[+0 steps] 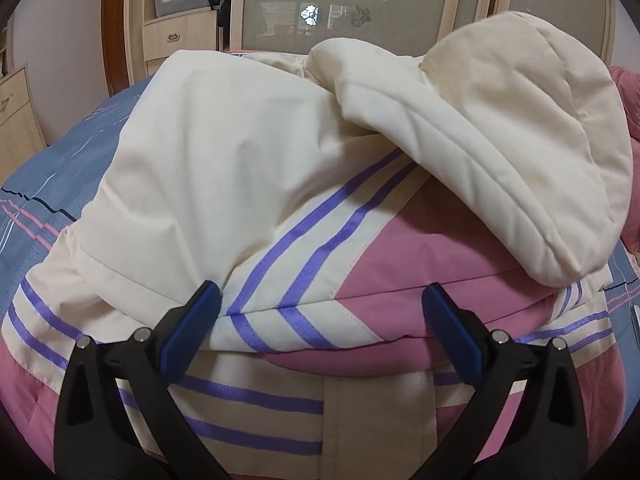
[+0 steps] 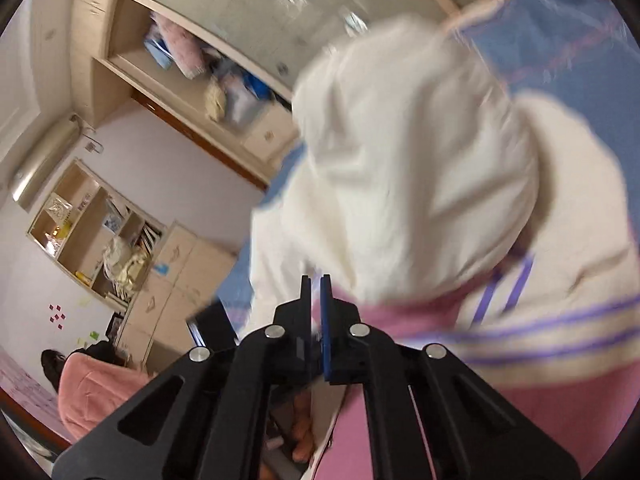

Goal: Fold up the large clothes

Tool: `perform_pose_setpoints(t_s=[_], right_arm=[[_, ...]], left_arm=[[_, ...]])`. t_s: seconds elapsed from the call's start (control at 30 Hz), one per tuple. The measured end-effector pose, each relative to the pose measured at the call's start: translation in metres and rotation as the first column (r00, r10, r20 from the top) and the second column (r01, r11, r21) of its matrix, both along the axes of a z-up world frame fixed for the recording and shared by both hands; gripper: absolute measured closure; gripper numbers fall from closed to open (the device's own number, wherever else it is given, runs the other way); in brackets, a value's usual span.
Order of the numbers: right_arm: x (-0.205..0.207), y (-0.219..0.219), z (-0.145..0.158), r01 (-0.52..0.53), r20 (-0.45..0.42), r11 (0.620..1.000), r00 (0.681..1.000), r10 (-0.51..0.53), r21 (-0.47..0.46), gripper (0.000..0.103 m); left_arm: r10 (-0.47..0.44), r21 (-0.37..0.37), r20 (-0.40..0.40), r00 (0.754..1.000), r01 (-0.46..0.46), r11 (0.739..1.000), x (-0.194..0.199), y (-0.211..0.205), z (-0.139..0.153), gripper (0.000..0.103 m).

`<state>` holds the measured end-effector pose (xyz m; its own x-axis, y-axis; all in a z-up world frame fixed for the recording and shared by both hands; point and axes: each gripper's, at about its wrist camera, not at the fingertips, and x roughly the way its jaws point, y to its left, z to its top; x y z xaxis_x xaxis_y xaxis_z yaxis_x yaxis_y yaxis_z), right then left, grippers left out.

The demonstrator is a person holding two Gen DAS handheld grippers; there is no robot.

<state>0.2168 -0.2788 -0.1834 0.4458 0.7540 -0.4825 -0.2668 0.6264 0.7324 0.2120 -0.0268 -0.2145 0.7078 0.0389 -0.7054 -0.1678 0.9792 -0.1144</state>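
A large cream and pink jacket (image 1: 248, 168) with purple stripes lies on the bed, sleeve folded across the body and cream hood (image 1: 516, 128) lying on top at the right. My left gripper (image 1: 320, 312) is open, its blue pads (image 1: 192, 328) straddling the folded edge just above the fabric. In the right wrist view the jacket (image 2: 420, 184) is blurred and seen at a tilt. My right gripper (image 2: 316, 296) is shut, pads nearly together, at the pink edge of the jacket; I cannot tell whether fabric is pinched between them.
A blue patterned bed sheet (image 1: 52, 184) lies under the jacket. A wardrobe with frosted glass doors (image 1: 360, 4) stands behind the bed. Wooden drawers (image 1: 16, 120) stand at the left. A pink pillow (image 1: 628, 92) lies at the right. Shelves (image 2: 96, 232) and a pink chair (image 2: 100, 384) show in the right wrist view.
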Motion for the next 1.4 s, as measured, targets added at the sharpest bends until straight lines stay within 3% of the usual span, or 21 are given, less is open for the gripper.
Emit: perform_pose_setpoints(t_s=[0.1,0.23,0.33,0.4,0.43,0.47,0.5,0.6,0.73,0.9,0.97,1.03,1.1,1.13,1.17,1.23,1.4], right_arm=[[-0.010,0.009,-0.026,0.009,-0.055,0.997,0.998,-0.013,-0.074,0.099],[-0.028,0.025,-0.045,-0.038,-0.043,0.972,0.999,0.029,-0.232,0.099],[-0.031,0.025,-0.027,0.028,0.066,0.941,0.998,-0.006,-0.337,0.096],[-0.036,0.017,-0.007,0.137,0.195,0.915,0.979,-0.066,-0.380,0.059],[-0.039,0.010,-0.001,0.193,0.247,0.904,0.964,-0.102,-0.380,0.014],[-0.045,0.003,0.002,0.247,0.294,0.896,0.946,-0.139,-0.369,0.001],[-0.046,-0.004,0.004,0.281,0.314,0.887,0.935,-0.166,-0.367,0.001],[-0.035,-0.017,-0.003,0.269,0.260,0.896,0.948,-0.182,-0.354,0.001],[-0.024,-0.034,-0.022,0.325,0.207,0.899,0.940,-0.272,-0.294,0.001],[-0.012,-0.068,-0.023,0.354,0.119,0.929,0.932,-0.341,-0.105,0.001],[0.010,-0.060,-0.025,0.280,0.077,0.960,0.957,-0.278,-0.008,0.001],[0.026,-0.051,-0.028,0.240,0.044,0.971,0.970,-0.240,-0.001,0.002],[0.033,-0.043,-0.034,0.250,0.044,0.967,0.968,-0.248,-0.039,0.034],[0.033,-0.041,-0.036,0.256,0.047,0.965,0.966,-0.254,-0.058,0.057],[0.030,-0.039,-0.036,0.254,0.051,0.966,0.967,-0.251,-0.051,0.067],[0.024,-0.034,-0.031,0.208,0.069,0.978,0.976,-0.206,-0.021,0.082],[-0.003,-0.004,-0.013,0.060,0.085,0.998,0.995,-0.059,-0.008,0.088]], left_arm=[[0.003,-0.014,0.007,1.000,-0.003,1.000,-0.004,0.000,-0.001,0.002],[0.002,-0.019,0.011,1.000,-0.002,1.000,-0.006,0.002,-0.001,0.002],[0.035,-0.027,0.028,0.999,-0.034,0.999,-0.013,0.007,0.009,0.002],[0.063,-0.024,0.082,0.995,-0.062,0.998,-0.024,0.007,0.025,0.002],[0.064,-0.004,0.141,0.988,-0.064,0.998,-0.032,0.003,0.040,0.002],[0.054,0.020,0.166,0.985,-0.058,0.998,-0.035,-0.001,0.049,0.002],[0.026,0.059,0.182,0.983,-0.038,0.998,-0.034,-0.009,0.060,0.002],[-0.058,0.122,0.159,0.986,0.039,0.992,-0.021,-0.035,0.078,0.002],[-0.103,0.110,0.159,0.982,0.086,0.990,-0.010,-0.062,0.088,0.002],[-0.110,0.088,0.168,0.980,0.096,0.991,-0.015,-0.073,0.099,0.002],[-0.101,0.096,0.153,0.983,0.087,0.992,-0.014,-0.072,0.097,0.002],[-0.078,0.077,0.125,0.989,0.068,0.995,-0.010,-0.062,0.093,0.002],[-0.062,0.043,0.112,0.992,0.058,0.997,-0.006,-0.052,0.090,0.002],[-0.047,0.029,0.110,0.993,0.044,0.999,-0.005,-0.047,0.088,0.002],[-0.035,0.027,0.109,0.993,0.032,0.999,-0.003,-0.043,0.087,0.002],[-0.004,0.022,0.101,0.995,0.002,1.000,0.000,-0.035,0.086,0.002],[0.045,-0.002,0.153,0.987,-0.045,0.999,0.004,-0.015,0.108,0.002]])
